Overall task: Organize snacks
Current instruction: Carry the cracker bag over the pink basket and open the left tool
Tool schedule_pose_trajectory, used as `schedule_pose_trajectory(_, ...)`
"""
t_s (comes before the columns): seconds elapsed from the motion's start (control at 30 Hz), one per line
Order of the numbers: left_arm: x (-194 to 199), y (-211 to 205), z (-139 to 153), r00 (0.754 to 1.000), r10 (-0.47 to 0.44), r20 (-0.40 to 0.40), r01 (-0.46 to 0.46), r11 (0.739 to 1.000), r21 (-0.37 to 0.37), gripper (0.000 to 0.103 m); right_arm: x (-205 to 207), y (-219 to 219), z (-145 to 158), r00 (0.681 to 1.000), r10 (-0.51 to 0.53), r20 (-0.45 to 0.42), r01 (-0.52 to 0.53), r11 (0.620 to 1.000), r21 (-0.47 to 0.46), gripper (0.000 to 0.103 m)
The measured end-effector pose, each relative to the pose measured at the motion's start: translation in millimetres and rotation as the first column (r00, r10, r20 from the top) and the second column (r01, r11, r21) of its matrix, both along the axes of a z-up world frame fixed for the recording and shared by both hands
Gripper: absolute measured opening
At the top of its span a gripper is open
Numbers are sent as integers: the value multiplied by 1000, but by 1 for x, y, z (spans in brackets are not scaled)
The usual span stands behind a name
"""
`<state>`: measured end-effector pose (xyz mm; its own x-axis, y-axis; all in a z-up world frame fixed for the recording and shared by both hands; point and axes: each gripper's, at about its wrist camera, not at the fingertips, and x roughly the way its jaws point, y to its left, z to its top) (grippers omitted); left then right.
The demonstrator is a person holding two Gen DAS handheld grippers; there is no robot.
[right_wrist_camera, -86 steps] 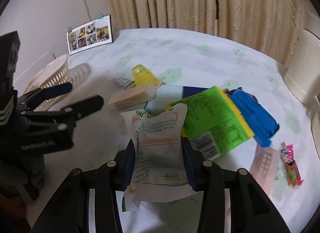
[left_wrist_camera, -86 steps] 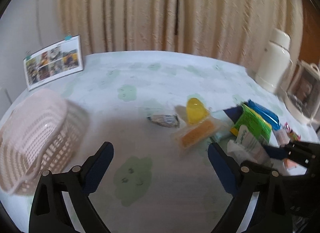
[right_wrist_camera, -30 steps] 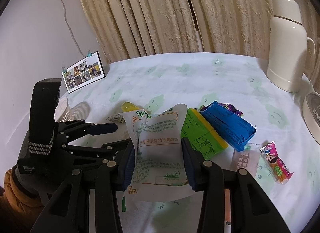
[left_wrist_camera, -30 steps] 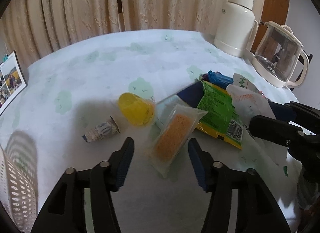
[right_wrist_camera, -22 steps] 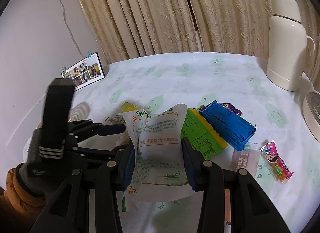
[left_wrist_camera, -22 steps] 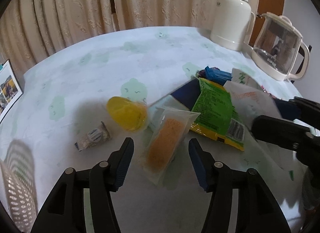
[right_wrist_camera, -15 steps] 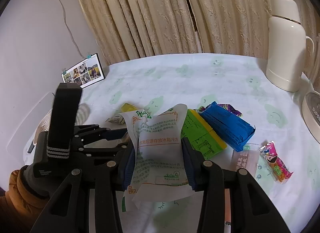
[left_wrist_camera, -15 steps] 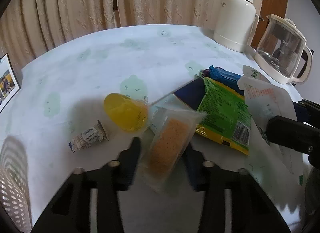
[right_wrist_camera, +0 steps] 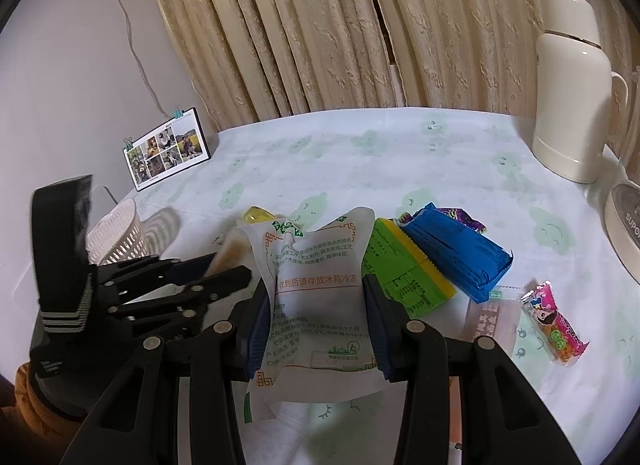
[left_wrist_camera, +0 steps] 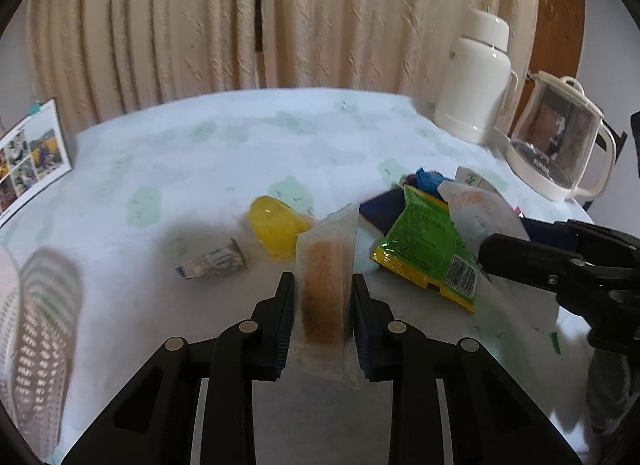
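Left gripper (left_wrist_camera: 323, 301) clamps the clear-wrapped biscuit packet (left_wrist_camera: 326, 285), lifted off the table (left_wrist_camera: 224, 153) | right gripper (right_wrist_camera: 316, 305) pinches the white pouch (right_wrist_camera: 316, 285) above the green packet (right_wrist_camera: 400, 269) | basket (right_wrist_camera: 120, 239) far left

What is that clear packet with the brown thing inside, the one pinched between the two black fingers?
The clear packet is a see-through plastic wrapper with crimped ends around one brown, crumbly-looking bar or biscuit. It stands on end, tilted slightly, lifted off the table. The left gripper is shut on it, one pad pressing each long side. Nothing else touches it; the yellow cup lies beyond it.
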<state>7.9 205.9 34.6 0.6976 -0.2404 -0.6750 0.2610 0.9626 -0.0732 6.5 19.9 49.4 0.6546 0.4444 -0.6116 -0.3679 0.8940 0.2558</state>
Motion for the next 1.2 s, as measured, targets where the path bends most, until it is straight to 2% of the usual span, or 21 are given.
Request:
schedule_pose_trajectory(0.17,-9,19,7,996,80,39,-79,996,-40,28,1,1,-2,1000,-6,-4,6,1000,-3,40)
schedule_pose_trajectory(0.33,-18,34,13,983,165,84,-162,986,-40,28,1,4,-2,1000,-6,-4,6,1000,-4,40)
schedule_pose_trajectory(0.63,-29,51,22,958,250,142,-246,968,-43,28,1,9,-8,1000,-7,-17,7,1000,-7,40)
schedule_pose_trajectory(1.2,-49,100,36,890,409,201,-405,912,-64,28,-3,20,-17,999,-1,-37,1,1000,-11,40)
